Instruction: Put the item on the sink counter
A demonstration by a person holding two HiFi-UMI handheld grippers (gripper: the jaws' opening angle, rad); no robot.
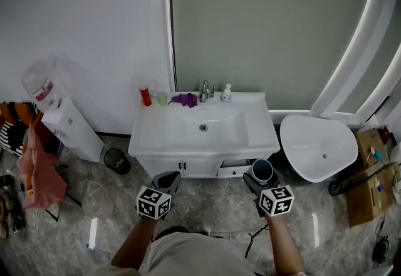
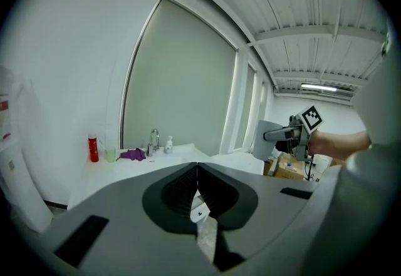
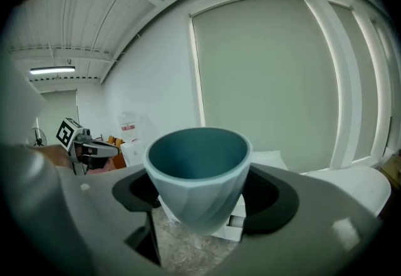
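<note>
Right gripper jaws spread wide, clamping upright blue-grey faceted cup, near side of white sink counter; left gripper jaws pressed together.

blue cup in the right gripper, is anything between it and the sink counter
Nothing visible does. The blue cup, held in the right gripper, is in front of the sink counter, whose right side is bare. The red bottle, purple cloth, faucet and soap bottle sit along the back edge.
</note>
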